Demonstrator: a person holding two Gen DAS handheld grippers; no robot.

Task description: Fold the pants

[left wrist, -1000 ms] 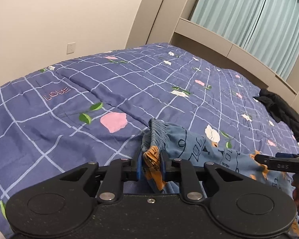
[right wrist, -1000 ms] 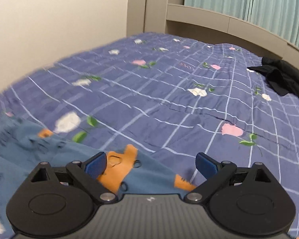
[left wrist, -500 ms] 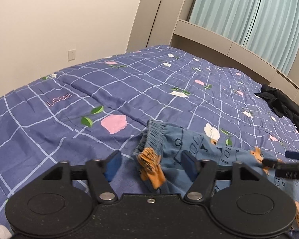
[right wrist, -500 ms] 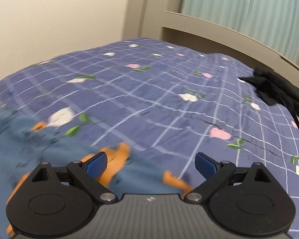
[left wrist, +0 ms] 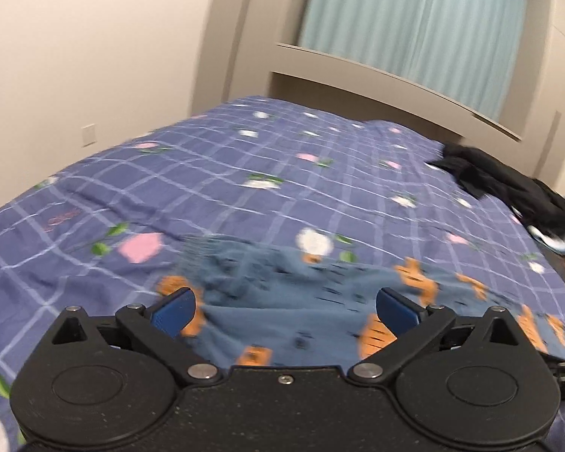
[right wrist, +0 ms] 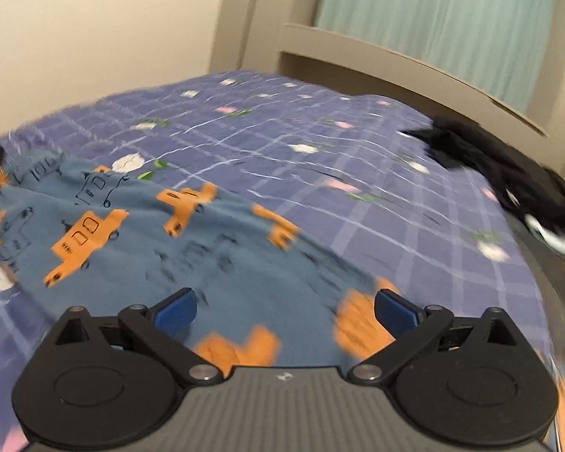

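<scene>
The pants are blue with orange truck prints and lie spread on the bed; they also show in the right wrist view. My left gripper is open and empty, raised over the waistband end. My right gripper is open and empty, raised over the other end of the pants. Both views are blurred by motion.
The bed has a purple checked cover with flowers. A black garment lies at the bed's far right, also in the right wrist view. A beige headboard ledge and teal curtains stand behind. A wall is on the left.
My left gripper opened and let go of the waistband, then lifted and pulled back. My right gripper stayed open and also rose back. The pants now lie flat.
</scene>
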